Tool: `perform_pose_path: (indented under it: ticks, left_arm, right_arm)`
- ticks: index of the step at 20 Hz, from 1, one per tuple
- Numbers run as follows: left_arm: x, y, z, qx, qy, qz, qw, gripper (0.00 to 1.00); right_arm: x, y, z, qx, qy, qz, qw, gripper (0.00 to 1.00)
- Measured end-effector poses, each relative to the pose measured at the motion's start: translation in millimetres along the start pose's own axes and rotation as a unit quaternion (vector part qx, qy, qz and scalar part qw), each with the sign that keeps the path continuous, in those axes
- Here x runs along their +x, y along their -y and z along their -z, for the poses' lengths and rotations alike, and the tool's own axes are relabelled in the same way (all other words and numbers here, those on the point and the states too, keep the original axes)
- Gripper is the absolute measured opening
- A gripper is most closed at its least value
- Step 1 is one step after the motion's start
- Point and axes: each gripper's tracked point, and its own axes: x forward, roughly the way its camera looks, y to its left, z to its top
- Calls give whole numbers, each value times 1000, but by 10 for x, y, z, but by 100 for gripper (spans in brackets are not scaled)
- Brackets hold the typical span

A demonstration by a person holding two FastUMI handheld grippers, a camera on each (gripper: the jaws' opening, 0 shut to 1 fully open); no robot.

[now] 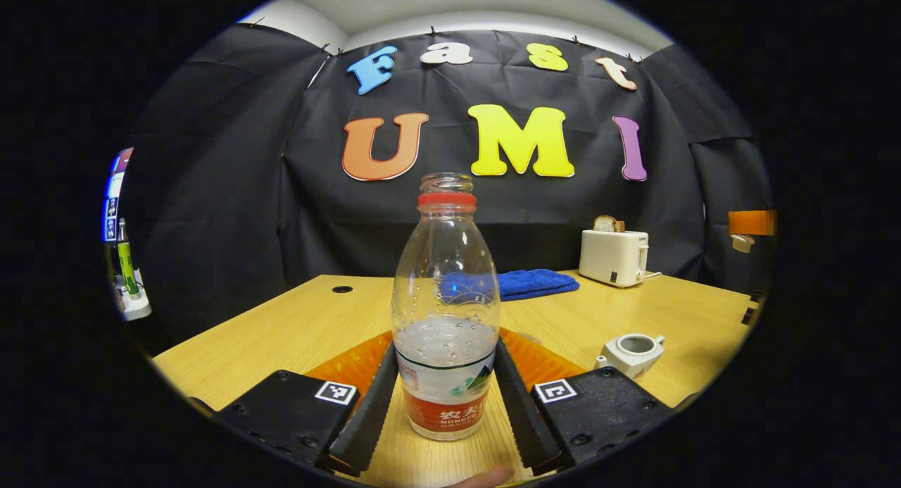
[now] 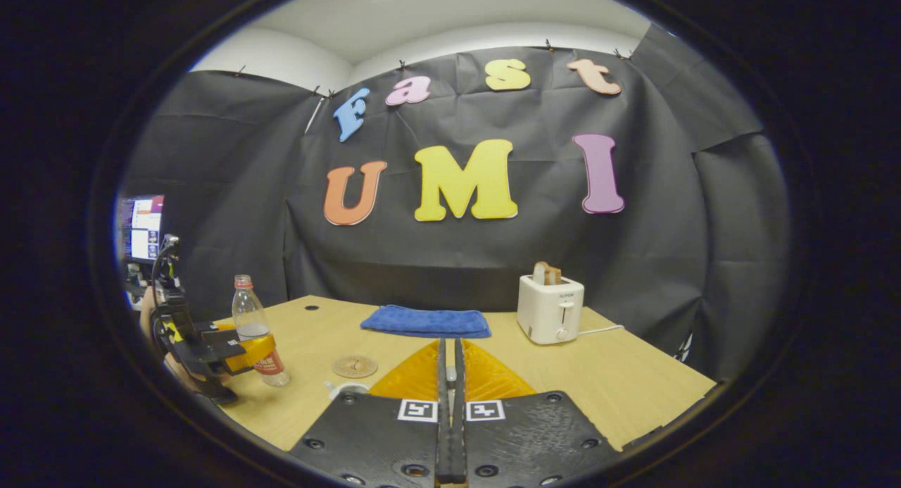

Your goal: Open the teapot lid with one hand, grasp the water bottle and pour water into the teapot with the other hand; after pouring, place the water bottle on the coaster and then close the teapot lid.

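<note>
Left gripper view, nearest: left gripper (image 1: 445,403) fingers flank the water bottle (image 1: 445,312) low on the label; whether the pads actually press, cannot tell; bottle base seems to sit on the table (image 1: 281,326)
Bottle: upright, long axis vertical, cap off, roughly a third full
Teapot (image 1: 631,353): right of the bottle, near, mouth open and showing no lid; lid location cannot tell
Background: blue cloth (image 1: 531,282) and toaster (image 1: 614,257) far side
Right gripper view, nearest: right gripper (image 2: 450,403) fingers closed together, nothing visible between them
Coaster (image 2: 355,366): ahead-left of those fingers, between them and the bottle
Teapot here: white edge just left of the finger base, mostly hidden
Key relation: judging from this, the bottle goes up and right toward the teapot mouth, then tilts; left hand is already on the bottle, right sits nearer the pot
</note>
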Motion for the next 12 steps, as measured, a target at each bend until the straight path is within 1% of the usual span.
perform_pose_path:
  ticks: [4, 7, 10, 12]
  left_arm:
    - [-103, -19, -83, 42, -10, -27, 999, 76]
    - [-197, 34, -126, 113, -25, -39, 992, 75]
    - [-236, 63, -158, 199, -42, -52, 978, 75]
    - [-245, 65, -197, 263, -43, -61, 962, 74]
  right_arm:
    - [-11, 33, -3, -3, -1, 2, 1000, 0]
    - [-2, 114, 6, -9, -4, 13, 1000, 0]
    - [13, 183, 21, -17, -8, 24, 1000, 0]
    - [9, 188, 22, -19, -9, 25, 999, 0]
